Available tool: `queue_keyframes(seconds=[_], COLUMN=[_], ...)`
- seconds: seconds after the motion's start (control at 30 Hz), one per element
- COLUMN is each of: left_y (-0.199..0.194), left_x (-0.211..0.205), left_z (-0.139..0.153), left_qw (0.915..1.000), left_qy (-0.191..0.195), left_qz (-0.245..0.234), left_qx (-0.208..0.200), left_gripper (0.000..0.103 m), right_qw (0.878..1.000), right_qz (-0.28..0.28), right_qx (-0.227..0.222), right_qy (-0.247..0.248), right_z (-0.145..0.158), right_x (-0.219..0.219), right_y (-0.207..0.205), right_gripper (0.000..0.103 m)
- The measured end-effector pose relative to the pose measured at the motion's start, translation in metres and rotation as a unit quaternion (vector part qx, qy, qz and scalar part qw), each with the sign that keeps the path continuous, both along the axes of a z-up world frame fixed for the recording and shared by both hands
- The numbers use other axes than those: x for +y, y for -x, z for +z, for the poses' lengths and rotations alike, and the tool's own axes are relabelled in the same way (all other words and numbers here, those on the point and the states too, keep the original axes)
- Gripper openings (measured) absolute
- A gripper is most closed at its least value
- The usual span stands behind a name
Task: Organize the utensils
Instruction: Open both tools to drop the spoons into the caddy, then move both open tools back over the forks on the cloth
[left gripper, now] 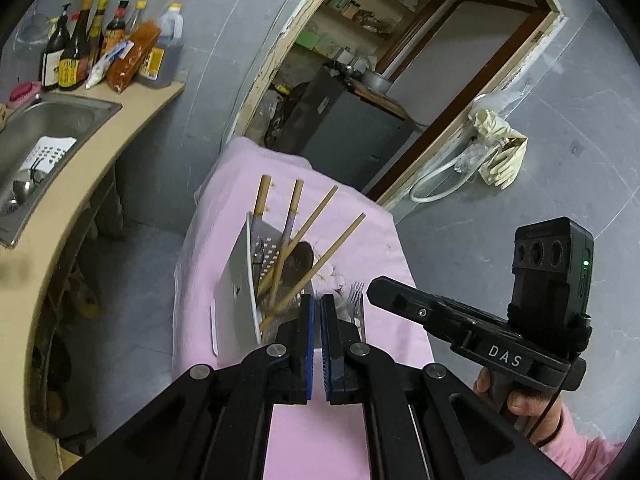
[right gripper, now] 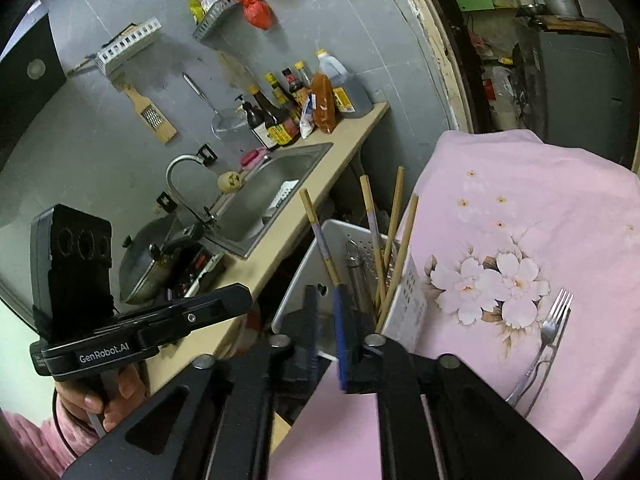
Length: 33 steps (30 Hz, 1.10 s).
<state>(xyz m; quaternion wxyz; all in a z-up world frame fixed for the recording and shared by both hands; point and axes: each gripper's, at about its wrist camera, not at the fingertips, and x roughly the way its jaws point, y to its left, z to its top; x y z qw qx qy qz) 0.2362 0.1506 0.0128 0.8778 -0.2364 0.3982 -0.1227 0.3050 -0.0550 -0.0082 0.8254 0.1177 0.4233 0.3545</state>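
Jaws: your left gripper (left gripper: 319,316) is sitting shut and empty, your right gripper (right gripper: 326,312) is gaping narrowly around a chopstick (right gripper: 320,236) | Utensils: holder (right gripper: 408,296) is keeping chopsticks, forks (right gripper: 548,344) are lying on cloth (right gripper: 520,184) | Risk: you are crowding the light holder; a nudge is likely tipping it.

Chopsticks (right gripper: 394,240) in basket (right gripper: 412,296) on cloth (right gripper: 520,184), forks (right gripper: 548,340) beside it
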Motion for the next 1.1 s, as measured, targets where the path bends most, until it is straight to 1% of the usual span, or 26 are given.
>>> queue_keyframes(seconds=[0.03, 0.1, 0.13, 0.17, 0.23, 0.27, 0.3, 0.33, 0.37, 0.43, 0.5, 0.53, 0.57, 0.6, 0.67, 0.7, 0.73, 0.8, 0.87, 0.93, 1.03, 1.1], left_y=[0.0, 0.0, 0.0, 0.002, 0.006, 0.008, 0.01, 0.011, 0.013, 0.018, 0.02, 0.02, 0.02, 0.02, 0.022, 0.022, 0.022, 0.022, 0.018, 0.014, 0.006, 0.001], left_x=[0.0, 0.0, -0.001, -0.002, -0.005, -0.008, -0.012, -0.015, -0.021, -0.03, -0.041, -0.048, -0.058, -0.064, -0.083, -0.091, -0.098, -0.115, -0.131, -0.147, -0.166, -0.178], left_z=[0.0, 0.002, 0.003, 0.005, 0.008, 0.01, 0.012, 0.014, 0.016, 0.02, 0.024, 0.025, 0.026, 0.027, 0.028, 0.028, 0.028, 0.026, 0.023, 0.018, 0.009, 0.0], left_qw=[1.0, 1.0, 0.9999, 0.9998, 0.999, 0.998, 0.9968, 0.9957, 0.9938, 0.9895, 0.9838, 0.9807, 0.9757, 0.9725, 0.9621, 0.9583, 0.9551, 0.9483, 0.9454, 0.9444, 0.9462, 0.9465], left_qy=[-0.002, -0.009, -0.011, -0.015, -0.032, -0.047, -0.06, -0.069, -0.081, -0.099, -0.124, -0.138, -0.159, -0.17, -0.199, -0.208, -0.216, -0.233, -0.243, -0.248, -0.251, -0.258], left_qz=[0.001, 0.002, 0.004, 0.006, 0.013, 0.017, 0.019, 0.022, 0.028, 0.04, 0.05, 0.052, 0.058, 0.061, 0.07, 0.07, 0.071, 0.072, 0.068, 0.063, 0.049, 0.041], left_qx=[0.0, -0.003, -0.006, -0.012, -0.028, -0.038, -0.049, -0.058, -0.07, -0.098, -0.12, -0.128, -0.14, -0.147, -0.173, -0.183, -0.19, -0.203, -0.206, -0.207, -0.198, -0.19], left_gripper=[0.004, 0.004, 0.004, 0.004, 0.007, 0.012, 0.016, 0.029, 0.044, 0.06, 0.065, 0.07, 0.077, 0.08, 0.089, 0.091, 0.094, 0.096, 0.097, 0.097, 0.098, 0.098], right_qw=[1.0, 1.0, 1.0, 0.999, 0.997, 0.995, 0.992, 0.989, 0.984, 0.975, 0.961, 0.956, 0.948, 0.939, 0.924, 0.917, 0.911, 0.899, 0.893, 0.89, 0.89, 0.894], right_qz=[-0.001, -0.009, -0.013, -0.02, -0.045, -0.06, -0.077, -0.09, -0.111, -0.143, -0.181, -0.193, -0.209, -0.225, -0.247, -0.257, -0.263, -0.275, -0.278, -0.28, -0.274, -0.269], right_qx=[-0.002, -0.012, -0.018, -0.029, -0.063, -0.082, -0.101, -0.114, -0.133, -0.162, -0.194, -0.205, -0.22, -0.234, -0.255, -0.266, -0.273, -0.291, -0.298, -0.3, -0.296, -0.286], right_qy=[-0.002, -0.009, -0.011, -0.013, -0.007, -0.001, 0.008, 0.016, 0.03, 0.05, 0.076, 0.085, 0.099, 0.115, 0.141, 0.153, 0.16, 0.178, 0.192, 0.201, 0.211, 0.214], right_z=[0.0, 0.004, 0.007, 0.01, 0.017, 0.02, 0.022, 0.025, 0.027, 0.03, 0.032, 0.034, 0.034, 0.034, 0.037, 0.037, 0.039, 0.041, 0.042, 0.043, 0.039, 0.031], right_x=[-0.001, -0.004, -0.006, -0.01, -0.019, -0.025, -0.031, -0.036, -0.044, -0.058, -0.075, -0.081, -0.089, -0.097, -0.112, -0.12, -0.126, -0.14, -0.152, -0.163, -0.178, -0.19], right_y=[0.0, 0.001, 0.002, 0.005, 0.013, 0.018, 0.023, 0.026, 0.031, 0.038, 0.047, 0.05, 0.054, 0.059, 0.063, 0.066, 0.069, 0.072, 0.075, 0.075, 0.072, 0.067], right_gripper=[0.019, 0.024, 0.03, 0.034, 0.049, 0.053, 0.06, 0.068, 0.072, 0.088, 0.097, 0.098, 0.099, 0.099, 0.101, 0.102, 0.102, 0.102, 0.102, 0.102, 0.102, 0.102])
